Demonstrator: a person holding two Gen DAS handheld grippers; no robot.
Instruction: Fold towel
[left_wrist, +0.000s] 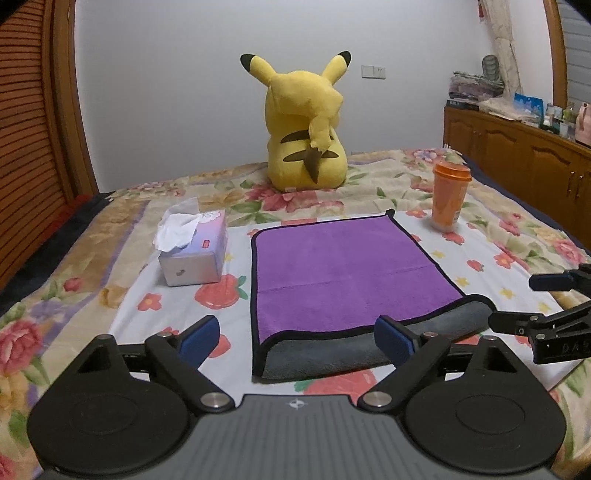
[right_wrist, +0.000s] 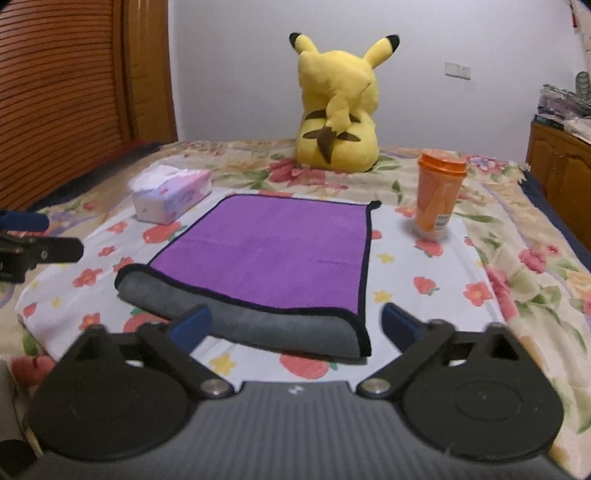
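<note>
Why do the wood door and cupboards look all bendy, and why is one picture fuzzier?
Left wrist view: the fisheye lens bows the slatted brown wooden door and wooden cupboards at the edges; the flat purple towel with black trim in the middle stays sharp. Right wrist view: softer overall, the orange lidded plastic cup slightly smeared. Both: dim, even light, no glare.

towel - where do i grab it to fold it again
Grip the towel at its two near corners, coming from the near side: that folded edge, grey side up, lies closest to both open grippers, left and right.
</note>
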